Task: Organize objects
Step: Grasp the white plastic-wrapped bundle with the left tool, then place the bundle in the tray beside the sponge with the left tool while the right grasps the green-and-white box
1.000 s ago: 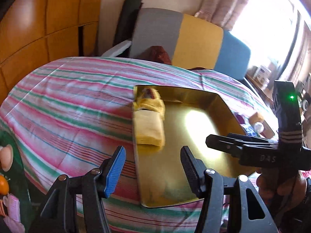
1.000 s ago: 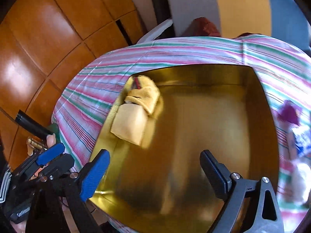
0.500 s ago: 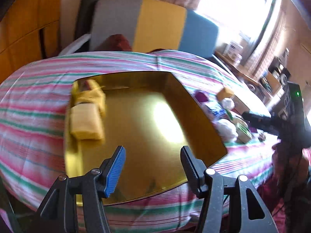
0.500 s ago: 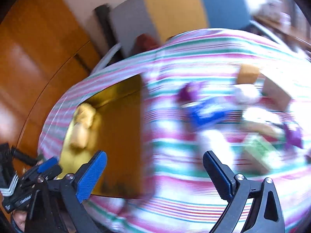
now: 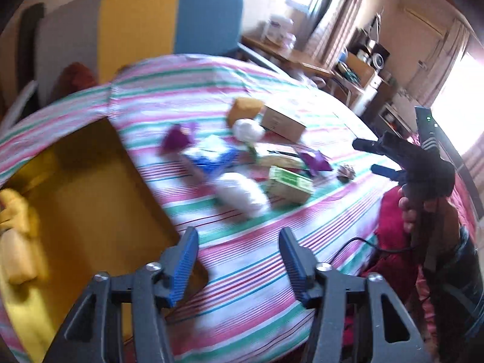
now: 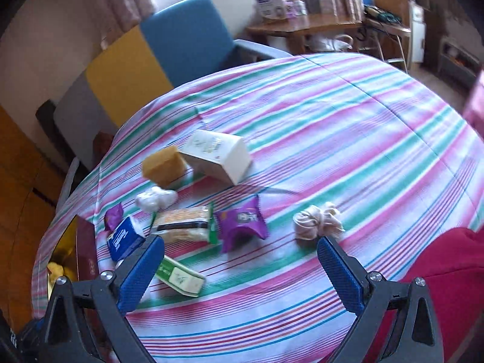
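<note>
Both grippers are empty, jaws spread wide, above the striped counter (image 6: 348,139). The tray (image 5: 90,199), a gold-lined box at the counter's left end, serves as landmark; it holds yellow items (image 5: 15,242) against its far-left wall. The left gripper (image 5: 239,260) hangs over the counter edge just right of the tray's near corner. Nearest the tray on its right lie a blue pack (image 6: 122,239) and a small purple wrapper (image 6: 112,215), the blue pack close to the tray wall. Further right come a green-and-white box (image 6: 180,276), which sits just ahead of the right gripper (image 6: 240,269), then a clear noodle packet (image 6: 184,224), a purple pouch (image 6: 243,222) and, well to the right, a knotted cream cloth (image 6: 316,220). Beyond these, farther back from the tray, sit a white ball (image 6: 155,198), a tan sponge (image 6: 165,166) and a white carton (image 6: 217,158) lying on its side, sponge and carton touching or nearly so. The sorting seems barely begun, since most things lie loose outside the tray. The risks are mainly of crowding: the pack, packet, pouch and box lie so close that wide jaws closing on one could catch or shove a neighbour. The pouch and packet look slick and flat, so a shallow pinch could slip or drag the cloth under them into folds. The left view is blurred, so aim judged from it could be off. The cable (image 5: 357,242) at the near edge could snag a gripper.
</note>
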{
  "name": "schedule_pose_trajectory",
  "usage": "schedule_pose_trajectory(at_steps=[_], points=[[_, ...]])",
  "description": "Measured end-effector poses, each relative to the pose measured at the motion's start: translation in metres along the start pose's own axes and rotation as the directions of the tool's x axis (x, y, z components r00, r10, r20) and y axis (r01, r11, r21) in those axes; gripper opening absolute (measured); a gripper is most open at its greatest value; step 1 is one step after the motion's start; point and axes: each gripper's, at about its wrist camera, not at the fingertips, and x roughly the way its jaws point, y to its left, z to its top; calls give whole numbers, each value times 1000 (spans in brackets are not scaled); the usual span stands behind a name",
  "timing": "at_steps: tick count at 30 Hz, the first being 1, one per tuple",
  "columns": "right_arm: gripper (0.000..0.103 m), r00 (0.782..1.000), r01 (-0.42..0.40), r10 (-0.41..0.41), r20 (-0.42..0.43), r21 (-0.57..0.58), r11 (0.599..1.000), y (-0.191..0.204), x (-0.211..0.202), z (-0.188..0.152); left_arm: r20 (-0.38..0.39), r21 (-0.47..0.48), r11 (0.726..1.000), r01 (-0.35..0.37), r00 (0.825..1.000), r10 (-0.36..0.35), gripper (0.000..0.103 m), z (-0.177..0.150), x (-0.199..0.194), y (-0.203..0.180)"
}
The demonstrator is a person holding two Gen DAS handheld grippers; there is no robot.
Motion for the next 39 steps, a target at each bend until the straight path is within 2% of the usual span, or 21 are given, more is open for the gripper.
schedule_pose_trajectory(at_steps=[2, 4, 9, 12, 15, 17, 24, 29, 32, 34, 36, 39], points=[[102, 999, -32, 31, 35, 10, 999, -2, -5, 2, -27, -5, 1000, 11, 1000, -11, 51, 11, 19, -9], [102, 997, -70, 70, 34, 14, 997, -2, -7, 0, -52, -16, 1000, 1, 999, -2, 51, 21, 40, -16], [102, 989, -140, 138, 46, 51, 989, -10, -9, -1, -103, -50, 994, -102, 990, 96, 51, 36, 83, -15], [102, 985, -169, 165, 54, 73, 983, -15, -9, 0, -139, -70, 988, -137, 982, 127, 51, 42, 102, -9], [102, 984, -176, 173, 46, 69, 982, -13, -6, 1, -177, -48, 982, -183, 969, 172, 51, 39, 121, -5], [102, 985, -172, 170, 36, 62, 983, -11, -4, 1, -180, -30, 986, -165, 971, 157, 38, 34, 126, -5], [102, 989, -145, 146, -11, 19, 989, -4, 2, 0, -105, -2, 995, -99, 990, 99, 37, 12, 99, -8], [102, 992, -108, 106, -63, -26, 994, 5, 9, -2, -67, 27, 998, -59, 996, 61, 37, -3, 70, -11], [96, 990, -71, 53, -133, -130, 989, 25, 21, -6, -47, 29, 999, -35, 998, 36, 37, -10, 51, -13], [87, 983, -76, 37, -182, -211, 975, 44, 31, -12, -35, 28, 999, -24, 999, 25, 37, -8, 42, -13], [82, 973, -92, 27, -231, -274, 957, 62, 44, -19, -21, 27, 1000, -15, 1000, 16, 37, -11, 31, -12], [81, 961, -101, -1, -277, -355, 929, 85, 65, -29, 0, 24, 1000, -10, 1000, 10, 37, -13, 16, -9]])
